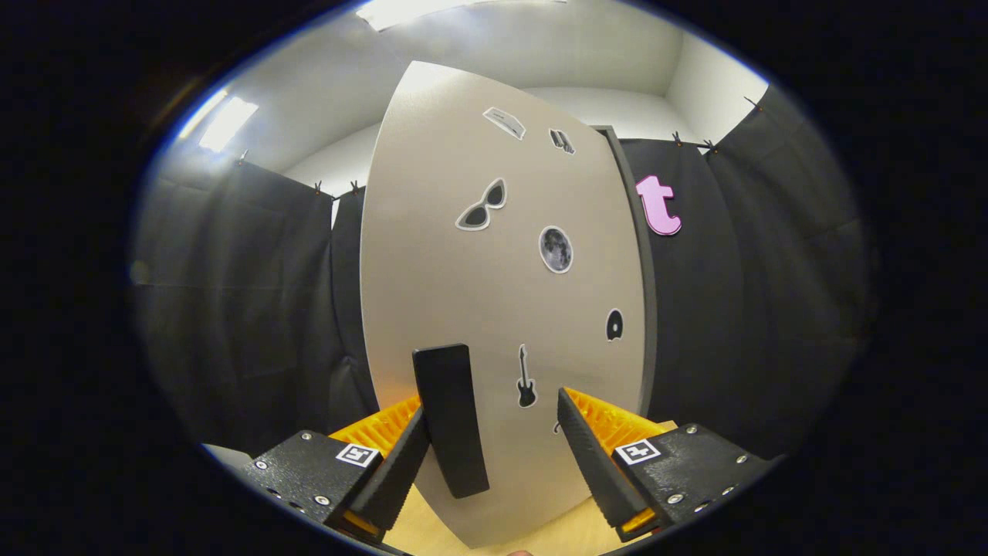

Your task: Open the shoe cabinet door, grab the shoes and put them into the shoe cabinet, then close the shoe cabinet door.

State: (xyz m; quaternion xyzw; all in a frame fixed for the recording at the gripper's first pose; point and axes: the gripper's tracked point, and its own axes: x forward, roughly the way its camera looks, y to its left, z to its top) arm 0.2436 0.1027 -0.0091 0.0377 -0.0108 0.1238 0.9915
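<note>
The shoe cabinet door (494, 309) is a pale grey panel with several small stickers, standing right in front of me. A black bar handle (451, 421) runs down its lower left part. My gripper (494, 440) is open, its fingers spread wide. The handle lies between them, close against the left finger (397, 471) and well apart from the right finger (590, 463). The door's dark right edge (644, 309) shows along its side. Whether the door stands ajar I cannot tell.
Black cloth walls (247, 309) hang behind the cabinet on both sides. A light wooden surface (556, 533) lies below the door, under the fingers. White ceiling and bright lights sit above.
</note>
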